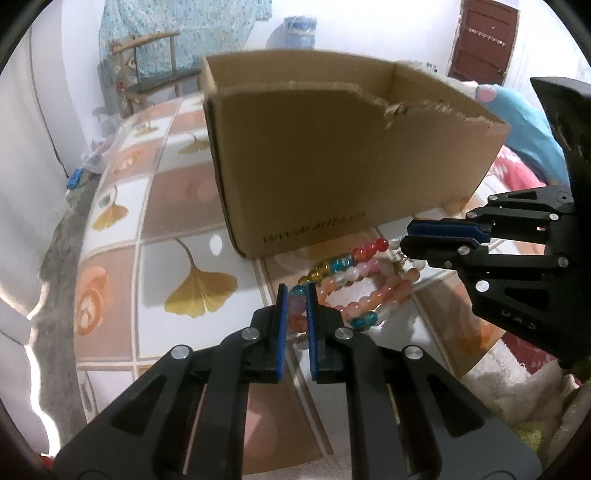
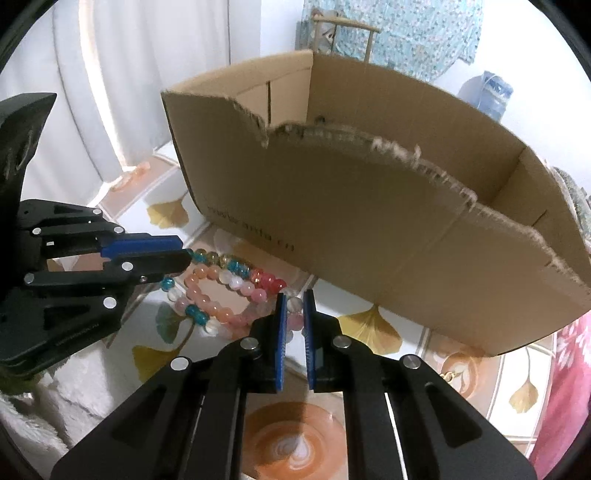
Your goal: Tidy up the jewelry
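Observation:
Several beaded bracelets lie tangled on the tiled tablecloth in front of an open cardboard box [image 1: 351, 166] [image 2: 369, 206]. One is multicoloured [image 1: 338, 263] [image 2: 236, 266] with blue, yellow and red beads; another is pink and orange [image 1: 384, 291] [image 2: 218, 310]. My left gripper [image 1: 297, 291] [image 2: 183, 254] is shut on beads at the multicoloured strand's left end. From the right, my right gripper [image 2: 294, 295] [image 1: 408, 236] is shut on a clear bead at the pile's far side. I cannot tell which strand that bead belongs to. The box's inside shows nothing in it.
The tablecloth [image 1: 177, 206] has ginkgo leaf and rose tiles. A wooden chair [image 1: 155, 62] and a blue water jug [image 1: 295, 33] stand beyond the table. A blue soft item [image 1: 528, 125] and red fabric [image 2: 569, 387] lie to the right, and white fluffy cloth [image 1: 517, 387] lies near the front edge.

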### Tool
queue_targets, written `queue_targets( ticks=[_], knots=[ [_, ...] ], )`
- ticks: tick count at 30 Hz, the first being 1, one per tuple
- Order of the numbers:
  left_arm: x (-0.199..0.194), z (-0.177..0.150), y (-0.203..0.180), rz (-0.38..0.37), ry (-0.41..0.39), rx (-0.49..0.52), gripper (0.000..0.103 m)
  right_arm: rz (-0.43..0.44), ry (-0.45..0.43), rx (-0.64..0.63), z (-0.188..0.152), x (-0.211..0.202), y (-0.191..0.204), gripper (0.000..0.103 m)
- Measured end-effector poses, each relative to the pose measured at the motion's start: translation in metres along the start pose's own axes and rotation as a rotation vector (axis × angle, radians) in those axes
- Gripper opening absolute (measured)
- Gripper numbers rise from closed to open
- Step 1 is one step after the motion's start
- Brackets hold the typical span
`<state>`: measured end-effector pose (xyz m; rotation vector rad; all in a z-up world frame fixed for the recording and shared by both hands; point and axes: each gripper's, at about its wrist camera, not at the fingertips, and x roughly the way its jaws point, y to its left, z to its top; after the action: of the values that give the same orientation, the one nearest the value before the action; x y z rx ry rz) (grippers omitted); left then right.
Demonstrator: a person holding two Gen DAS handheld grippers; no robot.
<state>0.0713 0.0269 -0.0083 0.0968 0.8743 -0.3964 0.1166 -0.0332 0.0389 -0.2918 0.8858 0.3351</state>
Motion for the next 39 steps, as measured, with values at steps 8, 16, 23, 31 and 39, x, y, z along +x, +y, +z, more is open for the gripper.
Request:
queue_targets(
  ticks=[8, 16, 23, 31, 39],
  knots=[
    [-0.032, 0.006, -0.010, 0.021, -0.090, 0.033, 0.009, -0.020, -0.092, -0.012, -0.001, -0.029, 0.005, 0.008],
    [-0.076, 0.018, -0.029, 0.038, -0.213, 0.088, 0.009, -0.025, -0.209, -0.007, -0.010, -0.075, -0.011, 0.008],
    [-0.130, 0.065, -0.036, 0.046, -0.401, 0.195, 0.009, -0.003, -0.390, -0.063, 0.020, -0.135, -0.024, 0.008],
    [-0.075, 0.152, -0.018, -0.007, -0.260, 0.264, 0.009, 0.071, -0.289, -0.093, 0.108, -0.098, -0.088, 0.008],
    [0.031, 0.180, 0.001, -0.013, 0.081, 0.310, 0.009, 0.267, 0.133, 0.024, 0.154, 0.027, -0.141, 0.009]
  ],
)
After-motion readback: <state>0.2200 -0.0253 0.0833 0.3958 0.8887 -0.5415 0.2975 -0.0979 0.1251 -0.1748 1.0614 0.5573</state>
